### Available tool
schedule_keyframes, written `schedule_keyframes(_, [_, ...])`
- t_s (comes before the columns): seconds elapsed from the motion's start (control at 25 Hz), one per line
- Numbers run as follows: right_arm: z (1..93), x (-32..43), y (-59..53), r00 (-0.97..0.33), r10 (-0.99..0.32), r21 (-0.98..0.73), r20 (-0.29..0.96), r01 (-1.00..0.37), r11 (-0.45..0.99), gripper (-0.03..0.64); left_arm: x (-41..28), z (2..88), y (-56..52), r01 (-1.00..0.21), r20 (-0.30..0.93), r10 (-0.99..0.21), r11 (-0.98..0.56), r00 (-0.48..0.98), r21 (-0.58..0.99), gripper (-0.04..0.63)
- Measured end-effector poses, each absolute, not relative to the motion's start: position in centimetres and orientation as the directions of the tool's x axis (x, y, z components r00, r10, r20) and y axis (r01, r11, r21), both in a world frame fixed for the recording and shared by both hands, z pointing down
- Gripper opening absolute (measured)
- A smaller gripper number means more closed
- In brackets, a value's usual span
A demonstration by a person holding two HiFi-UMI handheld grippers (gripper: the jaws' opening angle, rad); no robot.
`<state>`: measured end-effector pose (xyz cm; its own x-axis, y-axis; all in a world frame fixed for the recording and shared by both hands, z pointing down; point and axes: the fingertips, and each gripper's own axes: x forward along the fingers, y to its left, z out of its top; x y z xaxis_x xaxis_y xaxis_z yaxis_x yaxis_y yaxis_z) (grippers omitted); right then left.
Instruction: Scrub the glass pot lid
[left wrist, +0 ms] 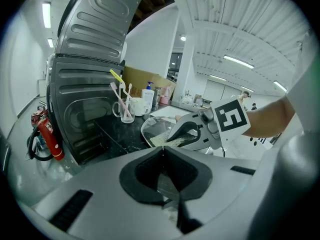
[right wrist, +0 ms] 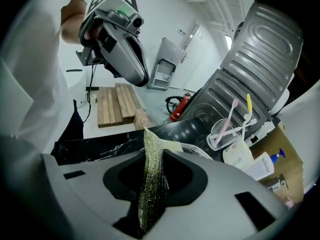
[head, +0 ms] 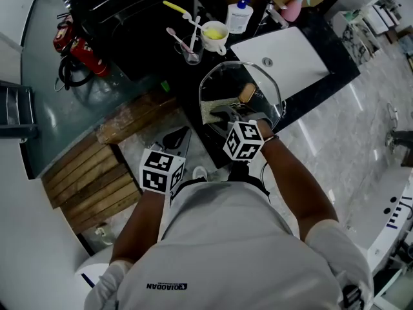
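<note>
The glass pot lid [head: 258,82] with a wooden knob [head: 246,93] lies on the black counter [head: 161,63] near its front edge. My right gripper [head: 226,113] reaches over the lid's near side and is shut on a yellow-green mesh scrub cloth [right wrist: 154,169], whose free end lies on the lid [head: 213,110]. In the left gripper view the lid [left wrist: 156,126] sits under the right gripper [left wrist: 181,134]. My left gripper [head: 177,138] hangs left of the lid, off the counter edge, jaws together with nothing in them. The right gripper view shows it raised at upper left [right wrist: 134,66].
Behind the lid stand a glass with toothbrushes [head: 191,50], a white mug [head: 215,36], a soap bottle [head: 240,15] and a white sink [head: 284,60]. A dark steel appliance [left wrist: 85,109] has its lid raised. A fire extinguisher [head: 80,49] and wooden pallet [head: 97,176] are on the floor.
</note>
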<state>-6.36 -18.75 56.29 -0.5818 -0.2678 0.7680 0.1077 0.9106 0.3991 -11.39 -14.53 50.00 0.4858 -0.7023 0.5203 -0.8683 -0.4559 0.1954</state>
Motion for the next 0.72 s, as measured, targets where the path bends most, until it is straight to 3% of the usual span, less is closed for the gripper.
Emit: schedule_keyframes(0.72, [55.9,-4.0,-16.4,-0.569,-0.368,0.324,0.735,-0.181,0.929,0.104,-9.7,50.2,-13.9,-0.824,0.524,-0.654,-0.532,0.546,0.196,0.018])
